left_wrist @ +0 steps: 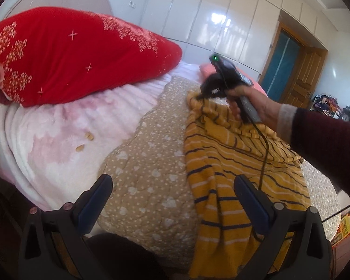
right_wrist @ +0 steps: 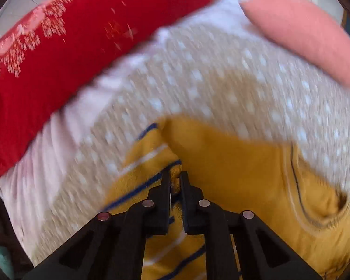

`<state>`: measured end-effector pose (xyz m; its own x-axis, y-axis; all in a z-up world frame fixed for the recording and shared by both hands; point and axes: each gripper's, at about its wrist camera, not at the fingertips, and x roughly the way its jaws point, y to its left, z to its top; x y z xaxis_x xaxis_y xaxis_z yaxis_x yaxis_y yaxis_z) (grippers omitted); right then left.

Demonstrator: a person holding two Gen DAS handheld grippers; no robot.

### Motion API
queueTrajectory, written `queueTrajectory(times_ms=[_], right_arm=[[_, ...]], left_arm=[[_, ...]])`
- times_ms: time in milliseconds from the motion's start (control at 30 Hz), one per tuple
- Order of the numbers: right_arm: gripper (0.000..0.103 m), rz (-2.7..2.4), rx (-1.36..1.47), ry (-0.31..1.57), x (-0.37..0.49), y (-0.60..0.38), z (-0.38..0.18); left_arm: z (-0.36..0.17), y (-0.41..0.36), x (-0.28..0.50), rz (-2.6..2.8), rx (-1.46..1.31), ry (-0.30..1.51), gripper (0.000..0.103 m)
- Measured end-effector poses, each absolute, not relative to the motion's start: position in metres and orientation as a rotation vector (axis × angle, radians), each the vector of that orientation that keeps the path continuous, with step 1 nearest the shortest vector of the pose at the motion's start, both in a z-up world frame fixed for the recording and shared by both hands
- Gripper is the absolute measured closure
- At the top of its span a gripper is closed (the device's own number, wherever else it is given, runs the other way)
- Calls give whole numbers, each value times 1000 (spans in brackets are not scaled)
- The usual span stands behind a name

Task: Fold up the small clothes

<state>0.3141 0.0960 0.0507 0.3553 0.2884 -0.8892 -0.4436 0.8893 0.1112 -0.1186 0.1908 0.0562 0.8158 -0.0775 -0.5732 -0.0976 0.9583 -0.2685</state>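
Observation:
A yellow striped garment (left_wrist: 233,163) lies stretched along the beige dotted quilt (left_wrist: 149,163) on the bed. My left gripper (left_wrist: 175,186) is open and empty above the quilt, its right finger (left_wrist: 252,200) over the garment's near end. My right gripper (left_wrist: 199,96) is at the garment's far end, held by a hand. In the right wrist view the right gripper (right_wrist: 175,175) is shut on a fold of the yellow garment (right_wrist: 233,163), with the quilt (right_wrist: 198,81) blurred behind.
A big red pillow (left_wrist: 77,53) lies at the far left on a pink blanket (left_wrist: 58,140) with a few small peanuts (left_wrist: 86,140). A pink cushion (right_wrist: 303,35) lies at the far end of the bed. White wardrobes (left_wrist: 221,18) and a wooden door (left_wrist: 298,70) stand behind.

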Motion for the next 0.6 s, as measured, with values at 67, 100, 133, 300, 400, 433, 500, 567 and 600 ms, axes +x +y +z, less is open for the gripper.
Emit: queueTrajectory(times_ms=[67,100,133,300,400,433,500,567,600], right_arm=[[89,466,-185,1074,310,108,61],[89,463,-207,1049,304,110,67],[86,466,-226,1021,292,108,76],[56,502,-145,985,229,41,121],[54,517,-116,983,179,-25,143],[53,498,-115,968,156,-57,152],[48,448,-107,946,121,-105,161],[39,381,-59,949,80,-162,164],[39,356,-26,963,64,-187,161]], left_arm=[[56,190,-122,19,-286,616,0],[57,188,-124,23,-281,614,0],[57,187,-126,22,-278,614,0],[52,181,-126,-18,-307,641,0],[44,170,-121,-67,-340,679,0],[42,166,-119,-85,-347,692,0],[38,158,-115,-113,-352,713,0],[34,152,-112,-145,-362,730,0],[31,149,-110,-161,-373,745,0]])
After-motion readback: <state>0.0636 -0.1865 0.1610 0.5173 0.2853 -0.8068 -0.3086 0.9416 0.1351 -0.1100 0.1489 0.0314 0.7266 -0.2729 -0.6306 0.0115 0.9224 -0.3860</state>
